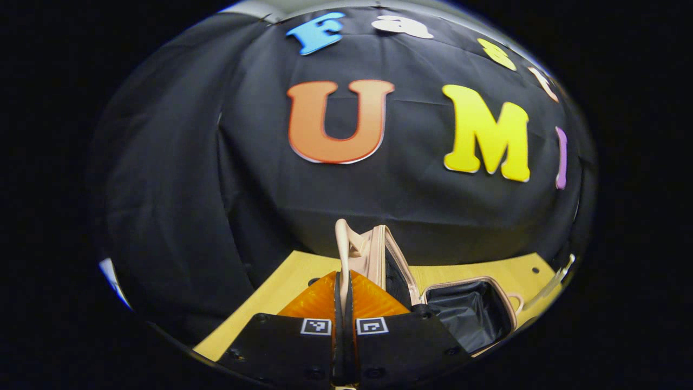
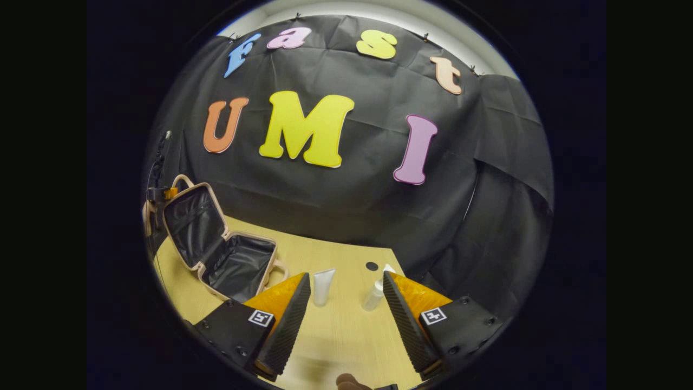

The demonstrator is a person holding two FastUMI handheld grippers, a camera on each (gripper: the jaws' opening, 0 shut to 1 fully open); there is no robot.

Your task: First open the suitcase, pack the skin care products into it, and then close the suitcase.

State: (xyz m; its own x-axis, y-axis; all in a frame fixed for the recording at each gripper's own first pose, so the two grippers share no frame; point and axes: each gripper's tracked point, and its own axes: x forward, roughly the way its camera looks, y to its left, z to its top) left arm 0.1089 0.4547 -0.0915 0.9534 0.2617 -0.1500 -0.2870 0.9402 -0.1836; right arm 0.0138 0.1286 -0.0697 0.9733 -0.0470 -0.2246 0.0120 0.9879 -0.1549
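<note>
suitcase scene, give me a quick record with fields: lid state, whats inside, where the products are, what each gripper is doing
suitcase: open on the wooden table, lid raised
interior: dark lining, no products seen inside
handle: a beige strap on the lid, pinched between the left gripper's fingers
left gripper: shut on the handle, holding the lid up
right gripper: open, holding nothing, aimed at the products
white tube: upright on the table, right of the suitcase
small bottle: on the table, right of the tube, apart from it
task stage: opened, nothing packed yet
</note>
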